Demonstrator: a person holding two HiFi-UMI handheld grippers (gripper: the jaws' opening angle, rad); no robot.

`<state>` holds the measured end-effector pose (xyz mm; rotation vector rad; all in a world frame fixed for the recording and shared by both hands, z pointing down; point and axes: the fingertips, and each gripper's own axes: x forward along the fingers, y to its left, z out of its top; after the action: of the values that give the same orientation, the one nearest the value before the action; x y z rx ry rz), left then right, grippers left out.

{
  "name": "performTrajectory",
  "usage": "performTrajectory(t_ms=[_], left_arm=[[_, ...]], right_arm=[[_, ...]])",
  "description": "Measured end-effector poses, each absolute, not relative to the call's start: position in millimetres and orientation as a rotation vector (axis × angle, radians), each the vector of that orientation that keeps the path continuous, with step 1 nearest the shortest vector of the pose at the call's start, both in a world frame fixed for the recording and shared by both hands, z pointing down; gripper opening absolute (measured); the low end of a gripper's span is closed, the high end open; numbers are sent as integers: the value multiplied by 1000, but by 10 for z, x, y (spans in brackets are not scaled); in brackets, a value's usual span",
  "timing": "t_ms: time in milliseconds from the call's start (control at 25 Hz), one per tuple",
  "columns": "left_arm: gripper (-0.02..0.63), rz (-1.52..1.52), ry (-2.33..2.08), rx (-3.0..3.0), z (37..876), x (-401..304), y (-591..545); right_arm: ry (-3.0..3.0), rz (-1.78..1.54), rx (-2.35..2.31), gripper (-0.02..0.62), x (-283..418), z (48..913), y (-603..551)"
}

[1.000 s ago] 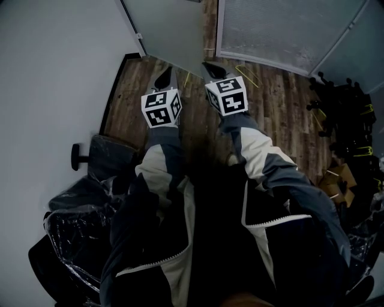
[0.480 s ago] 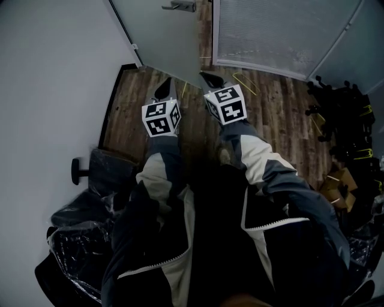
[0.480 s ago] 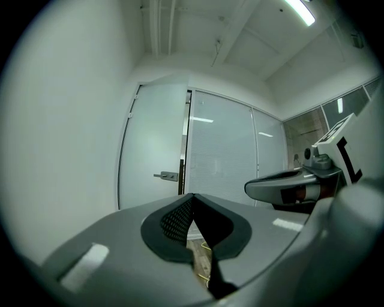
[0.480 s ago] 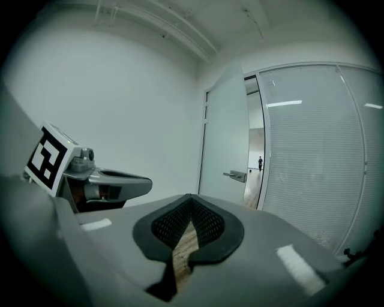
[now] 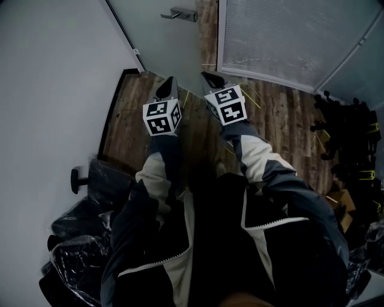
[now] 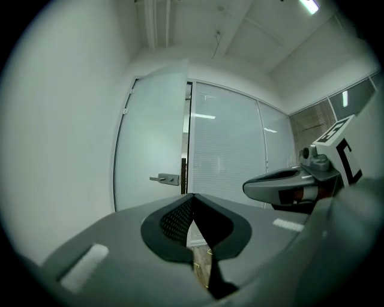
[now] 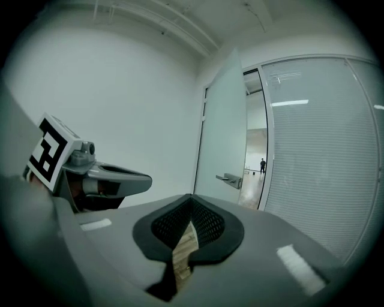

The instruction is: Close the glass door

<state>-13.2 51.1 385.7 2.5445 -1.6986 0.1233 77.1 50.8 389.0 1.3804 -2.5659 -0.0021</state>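
Observation:
The frosted glass door (image 5: 162,33) stands ajar ahead, its metal lever handle (image 5: 178,13) at the top of the head view. In the right gripper view the door (image 7: 222,132) swings toward me, its handle (image 7: 230,178) beside the open gap. My left gripper (image 5: 168,87) and right gripper (image 5: 211,78) are held side by side, pointing at the door, short of it and touching nothing. Both are shut and empty: the left gripper's (image 6: 192,198) tips meet, and the right gripper's (image 7: 191,201) tips meet too. The handle (image 6: 165,178) sits just above the left jaws.
A frosted glass wall with blinds (image 5: 288,36) stands right of the doorway, a white wall (image 5: 54,90) to the left. Plastic-wrapped black chairs (image 5: 90,228) crowd the lower left; black chair bases (image 5: 354,132) and a cardboard box (image 5: 337,204) line the right. A distant person (image 7: 262,165) shows through the gap.
Both grippers and the person have advanced over the wooden floor toward the door. The door handle has come fully into the head view. Both jaws stay shut.

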Motion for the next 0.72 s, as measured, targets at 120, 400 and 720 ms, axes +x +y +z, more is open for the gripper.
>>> performTrajectory(t_ms=[120, 400, 720], left_arm=[[5, 128, -1706, 2530, 3849, 27, 116], [5, 111, -1740, 2468, 3902, 346, -634], [5, 39, -1690, 2427, 3980, 532, -1092]], right_arm=[[-2582, -14, 1356, 5, 914, 3848, 98], [-2597, 10, 1282, 5, 1250, 3978, -635], [-2628, 82, 1250, 5, 1463, 4118, -1174]])
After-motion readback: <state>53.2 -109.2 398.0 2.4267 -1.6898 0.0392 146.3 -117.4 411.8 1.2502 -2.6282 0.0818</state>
